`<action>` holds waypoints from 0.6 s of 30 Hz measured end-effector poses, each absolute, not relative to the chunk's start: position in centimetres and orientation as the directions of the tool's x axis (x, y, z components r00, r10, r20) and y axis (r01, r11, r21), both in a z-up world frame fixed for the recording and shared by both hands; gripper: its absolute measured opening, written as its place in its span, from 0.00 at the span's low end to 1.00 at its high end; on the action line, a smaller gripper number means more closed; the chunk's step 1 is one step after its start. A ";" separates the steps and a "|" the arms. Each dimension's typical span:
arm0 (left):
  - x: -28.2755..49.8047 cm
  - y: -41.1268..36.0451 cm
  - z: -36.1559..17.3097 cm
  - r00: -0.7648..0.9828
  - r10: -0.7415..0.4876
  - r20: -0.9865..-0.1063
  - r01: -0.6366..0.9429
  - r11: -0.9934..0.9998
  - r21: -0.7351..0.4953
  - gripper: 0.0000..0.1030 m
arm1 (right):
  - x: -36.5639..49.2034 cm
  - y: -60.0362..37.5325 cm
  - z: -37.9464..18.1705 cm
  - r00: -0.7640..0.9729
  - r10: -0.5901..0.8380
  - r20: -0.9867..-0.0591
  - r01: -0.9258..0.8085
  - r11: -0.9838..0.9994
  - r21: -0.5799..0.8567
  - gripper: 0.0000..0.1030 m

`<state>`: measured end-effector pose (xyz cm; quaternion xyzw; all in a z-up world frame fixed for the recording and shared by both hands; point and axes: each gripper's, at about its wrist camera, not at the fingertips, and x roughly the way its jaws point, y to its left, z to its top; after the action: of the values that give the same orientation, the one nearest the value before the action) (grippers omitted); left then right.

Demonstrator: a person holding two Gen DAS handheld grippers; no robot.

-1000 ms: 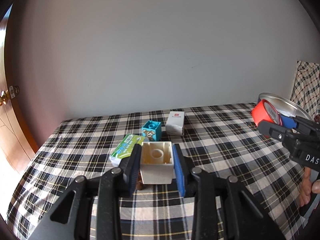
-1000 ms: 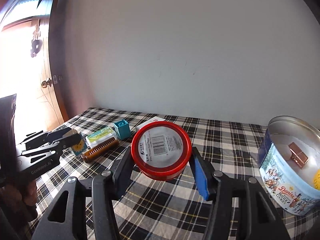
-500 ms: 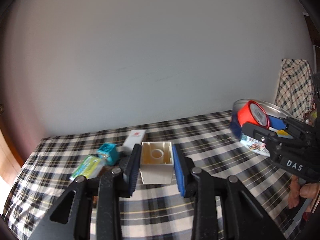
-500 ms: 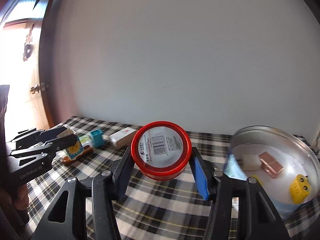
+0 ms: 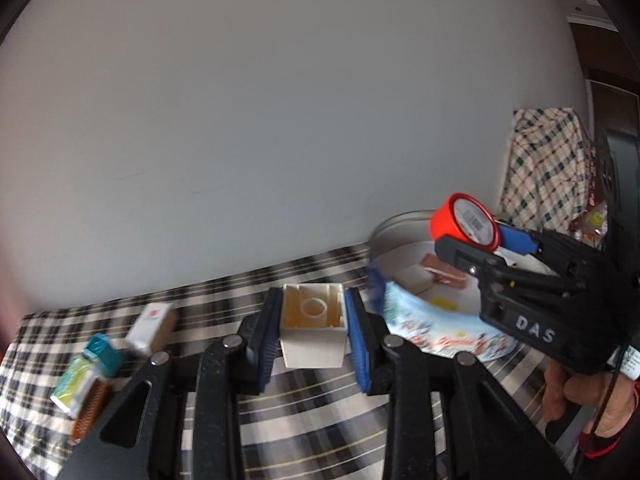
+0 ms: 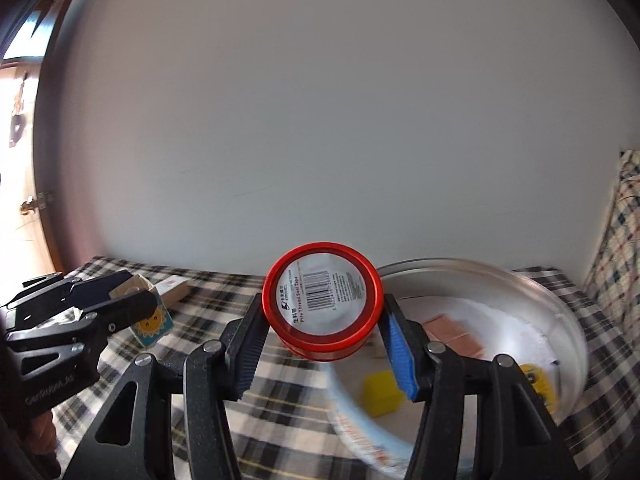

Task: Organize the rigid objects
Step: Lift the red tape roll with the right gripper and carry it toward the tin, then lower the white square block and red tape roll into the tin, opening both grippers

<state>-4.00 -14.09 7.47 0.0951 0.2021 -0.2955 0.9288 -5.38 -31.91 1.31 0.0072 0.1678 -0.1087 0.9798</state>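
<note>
The left hand-held gripper clamps a cream block; the right hand-held gripper grips a red tape tin above the cookie tin.

The round open metal cookie tin has bare floor at its middle, with a pink block and yellow cubes near its walls. On the checked cloth a white box, teal brick and green pack crowd the left side, leaving the cloth between them and the tin free.

L wrist cam: faces wall, close | R: same | shared: tin, slightly blurred
</note>
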 end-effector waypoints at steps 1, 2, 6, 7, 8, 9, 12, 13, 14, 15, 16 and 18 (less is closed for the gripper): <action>-4.2 -14.7 7.5 0.739 -0.516 -0.432 0.594 0.802 0.058 0.30 | -5.6 -32.8 1.4 0.917 -0.229 -0.326 0.235 0.972 -0.023 0.56; -4.2 -15.4 7.4 0.735 -0.522 -0.433 0.600 0.798 0.056 0.30 | -5.8 -33.8 1.5 0.914 -0.244 -0.324 0.253 0.967 -0.016 0.56; -4.5 -18.5 7.0 0.711 -0.547 -0.442 0.629 0.776 0.052 0.29 | -6.5 -37.3 1.7 0.896 -0.306 -0.321 0.322 0.947 -0.004 0.56; -4.6 -19.3 7.0 0.704 -0.554 -0.444 0.637 0.769 0.051 0.30 | -6.7 -38.1 1.7 0.892 -0.320 -0.320 0.338 0.941 0.000 0.56; -4.7 -20.0 6.9 0.700 -0.558 -0.445 0.642 0.765 0.051 0.30 | -6.8 -39.0 1.7 0.887 -0.332 -0.320 0.352 0.936 0.004 0.56; -4.8 -20.8 6.8 0.697 -0.562 -0.445 0.647 0.760 0.052 0.29 | -6.8 -39.8 1.7 0.881 -0.347 -0.322 0.368 0.930 0.006 0.56; -5.0 -23.3 6.7 0.683 -0.578 -0.447 0.662 0.748 0.046 0.30 | -7.1 -41.7 1.7 0.863 -0.382 -0.330 0.407 0.913 0.010 0.56; -5.0 -24.1 6.6 0.679 -0.581 -0.448 0.666 0.745 0.043 0.30 | -7.2 -42.5 1.7 0.856 -0.395 -0.334 0.423 0.906 0.012 0.56; -4.9 -24.9 6.5 0.674 -0.584 -0.452 0.669 0.742 0.038 0.30 | -7.4 -43.3 1.9 0.851 -0.403 -0.337 0.432 0.902 0.014 0.56; -4.9 -25.7 6.4 0.667 -0.589 -0.457 0.673 0.739 0.030 0.30 | -7.4 -44.1 1.8 0.845 -0.410 -0.344 0.443 0.896 0.020 0.56; -4.8 -26.8 6.2 0.661 -0.591 -0.462 0.676 0.736 0.025 0.30 | -7.5 -44.9 1.7 0.841 -0.414 -0.348 0.449 0.893 0.022 0.56; -4.8 -28.4 5.9 0.653 -0.593 -0.472 0.680 0.733 0.020 0.30 | -7.5 -46.1 1.5 0.826 -0.432 -0.362 0.470 0.882 0.020 0.56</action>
<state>-4.77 -28.45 5.87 0.0981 0.2228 -0.3522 0.9037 -7.47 -46.05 1.53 0.0542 0.1761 -0.2366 0.9540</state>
